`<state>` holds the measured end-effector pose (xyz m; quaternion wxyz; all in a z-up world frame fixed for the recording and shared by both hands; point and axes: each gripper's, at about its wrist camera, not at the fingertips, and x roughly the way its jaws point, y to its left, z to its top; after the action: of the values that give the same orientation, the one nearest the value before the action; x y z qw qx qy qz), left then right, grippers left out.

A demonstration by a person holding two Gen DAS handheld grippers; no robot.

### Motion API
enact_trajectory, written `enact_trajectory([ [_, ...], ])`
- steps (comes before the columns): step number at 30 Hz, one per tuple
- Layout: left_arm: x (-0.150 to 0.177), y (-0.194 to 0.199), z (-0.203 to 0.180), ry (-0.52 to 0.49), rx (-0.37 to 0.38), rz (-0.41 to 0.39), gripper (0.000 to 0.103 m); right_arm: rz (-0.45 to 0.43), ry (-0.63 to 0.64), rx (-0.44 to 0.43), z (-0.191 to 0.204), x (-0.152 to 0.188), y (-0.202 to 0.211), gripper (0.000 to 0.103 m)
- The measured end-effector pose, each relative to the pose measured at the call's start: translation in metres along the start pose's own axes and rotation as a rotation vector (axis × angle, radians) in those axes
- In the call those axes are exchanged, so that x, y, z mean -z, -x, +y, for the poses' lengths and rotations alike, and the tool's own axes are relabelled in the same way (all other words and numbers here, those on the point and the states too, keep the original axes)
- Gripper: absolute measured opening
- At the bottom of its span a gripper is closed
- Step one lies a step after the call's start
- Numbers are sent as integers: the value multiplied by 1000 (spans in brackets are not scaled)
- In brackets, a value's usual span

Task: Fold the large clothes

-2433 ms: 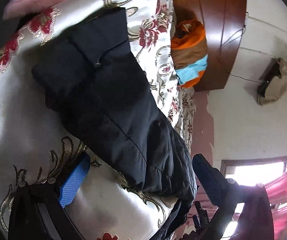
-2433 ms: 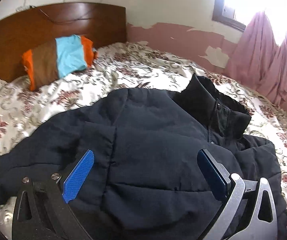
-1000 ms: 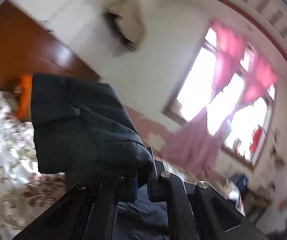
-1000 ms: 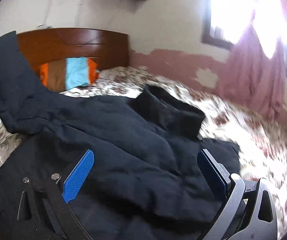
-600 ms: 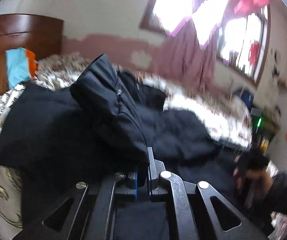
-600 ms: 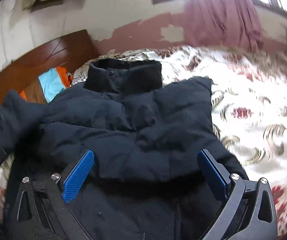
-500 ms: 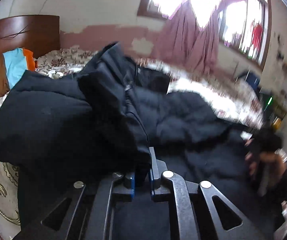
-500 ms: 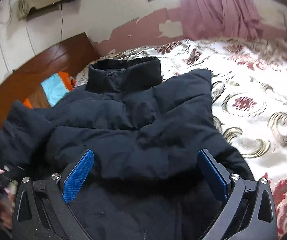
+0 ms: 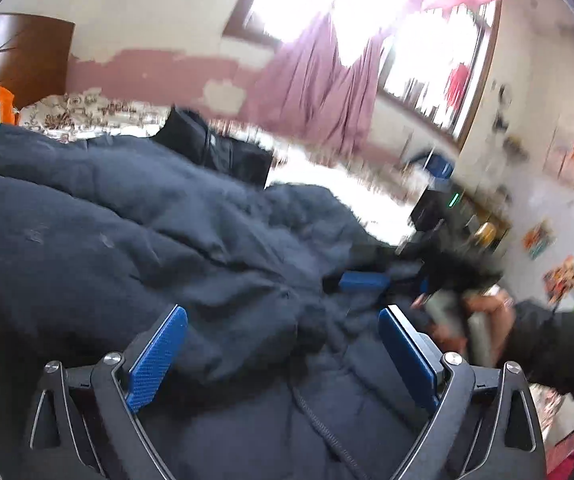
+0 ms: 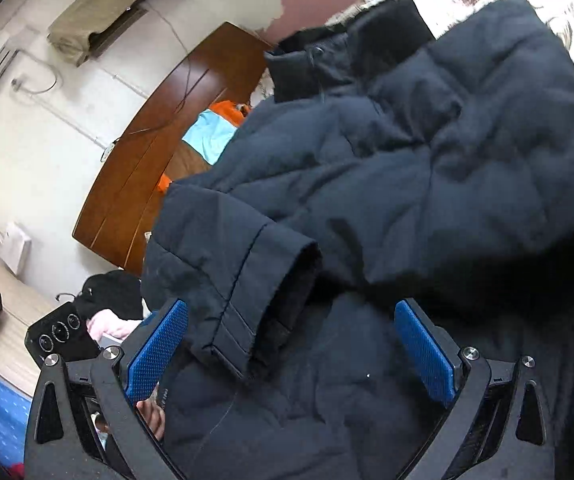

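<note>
A dark navy padded jacket [image 9: 127, 240] lies on the bed, collar [image 9: 207, 148] at the far end. Its sleeve lies folded across the body, with the cuff [image 10: 255, 300] just ahead of my right gripper. My left gripper [image 9: 283, 352] is open and empty, low over the jacket. My right gripper [image 10: 291, 344] is open and empty over the jacket's lower part; it also shows in the left wrist view [image 9: 367, 280], held in a hand at the right.
The bed has a floral cover [image 9: 79, 116] and a wooden headboard [image 10: 159, 148]. An orange, brown and blue pillow [image 10: 207, 136] lies by the headboard. Pink curtains [image 9: 319, 88] hang at the window. A black device [image 10: 59, 336] stands beside the bed.
My left gripper carried the sleeve across the jacket, let it go and opened. My right gripper has stayed open and swung left over the jacket's lower part.
</note>
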<state>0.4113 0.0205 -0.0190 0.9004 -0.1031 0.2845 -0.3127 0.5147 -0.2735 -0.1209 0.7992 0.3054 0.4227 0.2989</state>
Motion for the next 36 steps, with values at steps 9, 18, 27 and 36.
enact_trajectory([
  [9, -22, 44, 54, 239, -287, -230, 97, 77, 87, 166, 40, 10, -57, 95],
  [18, -20, 71, 101, 422, -569, -312, 97, 48, 228, 235, 91, 20, -50, 8],
  [27, -22, 78, 88, 333, -531, -353, 97, -234, 453, 360, 135, -22, 48, 7],
  [36, -17, 44, 65, 252, -546, -299, 97, -418, 342, 503, 69, -65, 98, 7],
])
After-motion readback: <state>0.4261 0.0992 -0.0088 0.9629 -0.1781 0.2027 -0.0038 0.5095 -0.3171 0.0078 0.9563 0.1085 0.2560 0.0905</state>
